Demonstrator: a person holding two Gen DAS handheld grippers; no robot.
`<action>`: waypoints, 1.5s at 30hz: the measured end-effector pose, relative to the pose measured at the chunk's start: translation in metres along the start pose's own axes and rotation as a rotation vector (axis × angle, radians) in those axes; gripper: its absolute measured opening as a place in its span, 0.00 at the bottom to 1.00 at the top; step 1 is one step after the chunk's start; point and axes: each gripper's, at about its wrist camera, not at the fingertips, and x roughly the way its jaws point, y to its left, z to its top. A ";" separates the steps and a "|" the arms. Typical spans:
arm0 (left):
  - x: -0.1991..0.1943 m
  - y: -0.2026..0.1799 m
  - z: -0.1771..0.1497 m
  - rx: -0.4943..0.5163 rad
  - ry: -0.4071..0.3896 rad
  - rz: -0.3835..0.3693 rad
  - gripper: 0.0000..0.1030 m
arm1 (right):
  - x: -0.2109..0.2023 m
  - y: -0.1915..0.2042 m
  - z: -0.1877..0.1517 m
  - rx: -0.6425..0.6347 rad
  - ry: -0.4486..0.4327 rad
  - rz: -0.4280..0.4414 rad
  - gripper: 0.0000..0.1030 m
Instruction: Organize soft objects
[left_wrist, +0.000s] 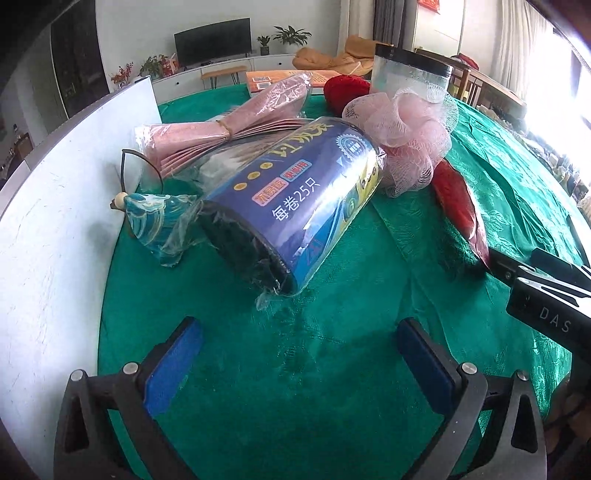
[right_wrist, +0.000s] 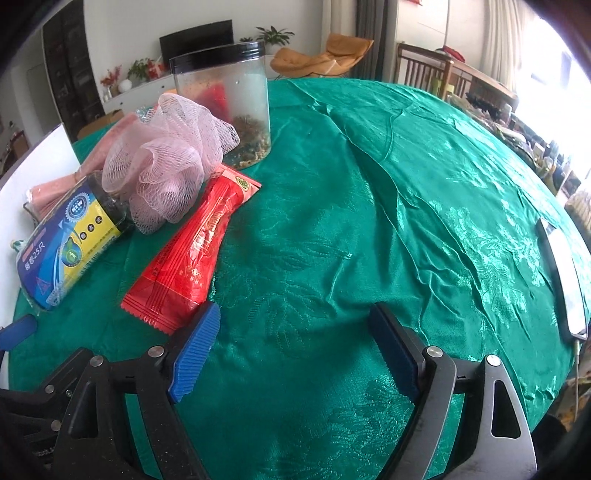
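Left gripper (left_wrist: 299, 354) gapes empty; bag roll (left_wrist: 295, 199) hides pink packet (left_wrist: 221, 125).

I am working in a home, in its living room. Past my tabletop (left_wrist: 332, 369), with its green patterned cloth, a television (left_wrist: 212, 40) stands on a long white cabinet (left_wrist: 229, 68) beside potted plants (left_wrist: 290, 35). An orange lounge chair (right_wrist: 325, 55) sits near curtained windows, and wooden dining chairs (right_wrist: 424, 68) stand to the right.
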 end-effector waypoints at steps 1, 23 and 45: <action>0.000 0.000 0.000 0.000 -0.001 0.001 1.00 | 0.000 0.000 0.000 0.000 0.000 0.000 0.83; 0.005 0.013 0.009 0.050 0.014 -0.036 1.00 | 0.000 0.001 0.000 -0.001 0.000 -0.001 0.83; 0.005 0.012 0.010 0.050 0.013 -0.035 1.00 | 0.000 0.001 0.000 -0.002 0.000 -0.002 0.83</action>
